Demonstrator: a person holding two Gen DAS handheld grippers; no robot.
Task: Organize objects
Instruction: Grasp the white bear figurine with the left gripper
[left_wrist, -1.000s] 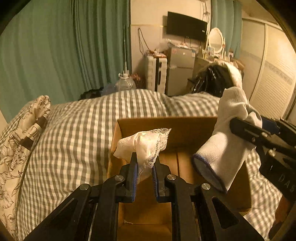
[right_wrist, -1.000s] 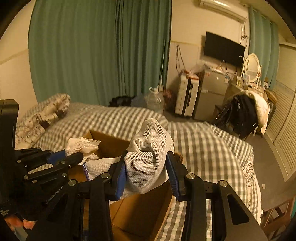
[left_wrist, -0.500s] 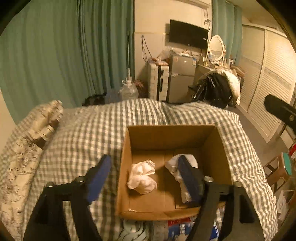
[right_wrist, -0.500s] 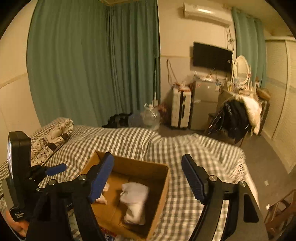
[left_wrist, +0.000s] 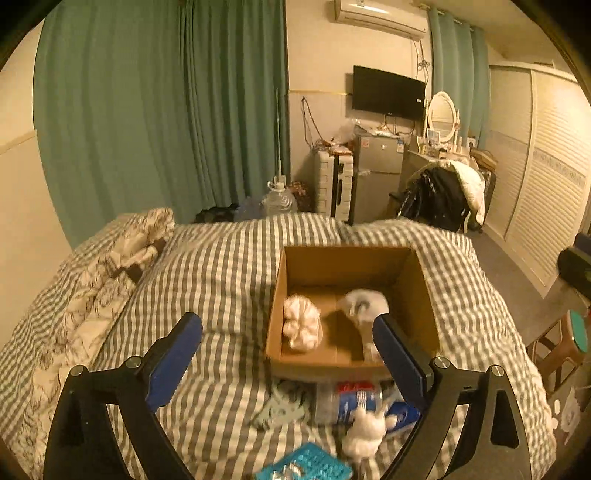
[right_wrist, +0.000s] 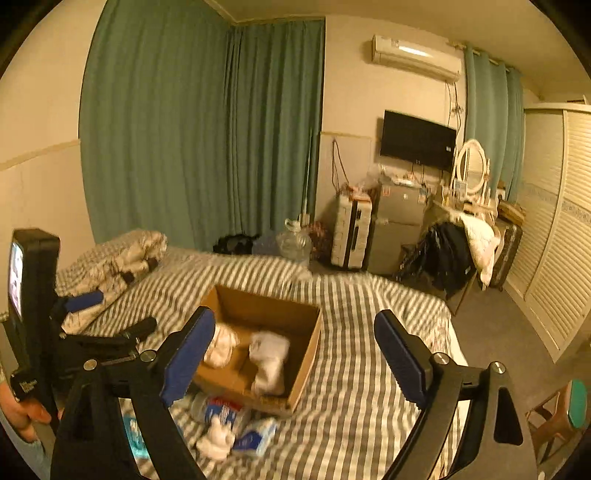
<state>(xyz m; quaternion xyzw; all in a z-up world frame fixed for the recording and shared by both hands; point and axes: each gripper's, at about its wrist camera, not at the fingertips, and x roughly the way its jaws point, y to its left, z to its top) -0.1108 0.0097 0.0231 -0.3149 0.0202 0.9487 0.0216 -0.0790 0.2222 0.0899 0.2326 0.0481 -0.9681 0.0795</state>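
We hold both the left gripper (left_wrist: 288, 347) and right gripper (right_wrist: 295, 350) released and empty above the grey checked bed (left_wrist: 221, 273). The cream lace cloth (left_wrist: 301, 326) and white sock (left_wrist: 364, 306) lie inside the brown cardboard box (left_wrist: 343, 258). The plastic bottle (left_wrist: 349, 402) and small white bundle (left_wrist: 364, 432) lie just before the box; on soft bedding the bottle could roll if we nudge it.

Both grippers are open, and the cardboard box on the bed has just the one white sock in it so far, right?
Not quite. Both the left gripper and right gripper are open, but the cardboard box holds two items: the white sock and a lace-trimmed cloth beside it, as the left wrist view shows.
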